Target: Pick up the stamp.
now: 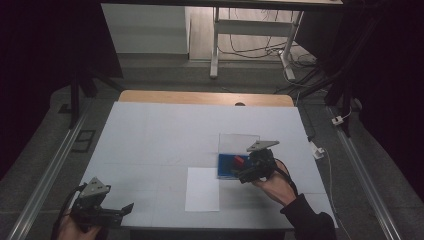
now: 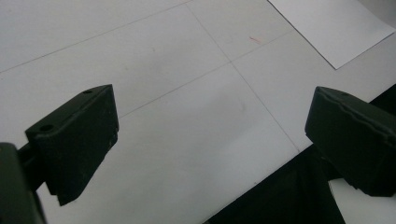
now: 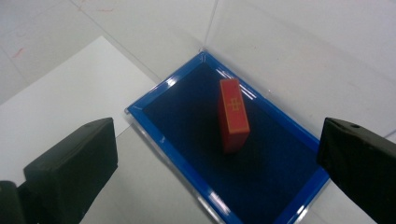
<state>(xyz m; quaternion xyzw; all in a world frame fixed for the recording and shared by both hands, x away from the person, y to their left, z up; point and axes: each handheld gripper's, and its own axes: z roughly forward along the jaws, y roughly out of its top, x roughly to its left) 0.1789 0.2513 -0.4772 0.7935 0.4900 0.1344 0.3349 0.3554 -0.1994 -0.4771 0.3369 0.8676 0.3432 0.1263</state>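
The table is covered in white sheeting marked by faint grid lines, with a strip of bare wood showing along its far edge. Beyond it the room is dim: a grey floor, a white cabinet, a metal frame with loose cables, and rails running down both sides of the table.

Most of the white surface lies bare, from the left half through to the far edge. Things gather at the right of centre and along the near edge.

There is 1 blue tray with a raised bright-blue rim and a dark inner floor, set under a clear box whose upright walls catch the light. Inside it lies 1 red block with a gold pattern on its top face, roughly in the tray's middle, apart from every rim. 1 white paper sheet lies just beside the tray's near-left corner.

There are 2 tongs. The right tongs hang above the near end of the tray, jaws spread wide and empty, the block lying between and beyond them. The left tongs sit at the near-left corner over bare sheeting at the table edge, jaws also wide apart, holding nothing, well away from the tray.
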